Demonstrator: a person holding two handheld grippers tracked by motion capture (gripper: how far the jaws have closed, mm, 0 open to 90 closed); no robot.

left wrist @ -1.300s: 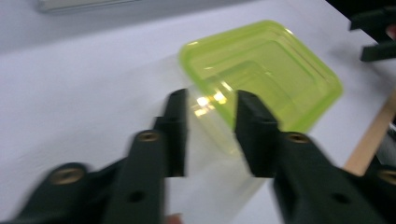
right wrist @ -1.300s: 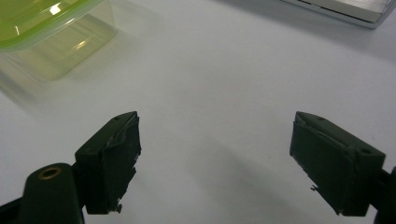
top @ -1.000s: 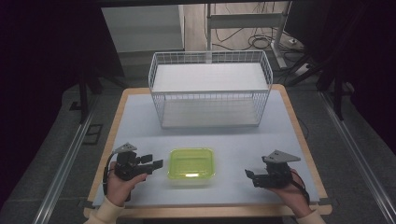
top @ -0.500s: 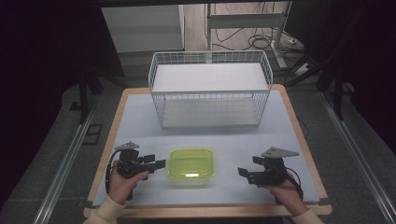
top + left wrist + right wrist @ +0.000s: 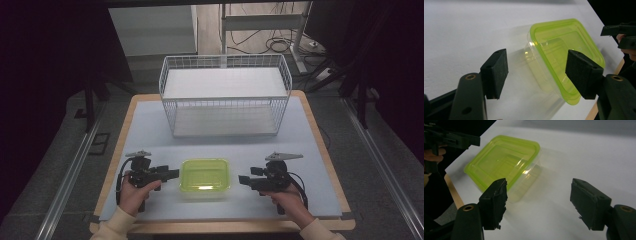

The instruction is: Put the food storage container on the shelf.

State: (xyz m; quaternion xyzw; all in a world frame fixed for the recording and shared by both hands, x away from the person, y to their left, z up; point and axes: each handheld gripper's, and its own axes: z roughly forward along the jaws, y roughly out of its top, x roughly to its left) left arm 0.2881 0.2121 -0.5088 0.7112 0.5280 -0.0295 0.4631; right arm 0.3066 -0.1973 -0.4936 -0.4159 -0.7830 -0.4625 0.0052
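Observation:
A clear plastic container with a lime-green lid (image 5: 205, 177) sits on the white mat near the table's front edge. My left gripper (image 5: 172, 174) is level just left of it, pointing at it, jaws open. In the left gripper view the container (image 5: 564, 47) lies ahead between the open pads (image 5: 495, 71), untouched. My right gripper (image 5: 243, 180) points at the container from the right, a short gap away. Its jaws have just been closing but stand open with nothing between them; in the right gripper view the container (image 5: 501, 160) lies ahead of the left pad (image 5: 494, 202).
A white wire basket (image 5: 225, 100) with a white floor stands at the back of the mat (image 5: 150, 130). The wooden table edge (image 5: 220, 227) runs just below the hands. Cables and a stand leg lie on the floor beyond the table.
My right gripper has moved left toward the container and its jaws have narrowed. The left gripper and the container have stayed in place.

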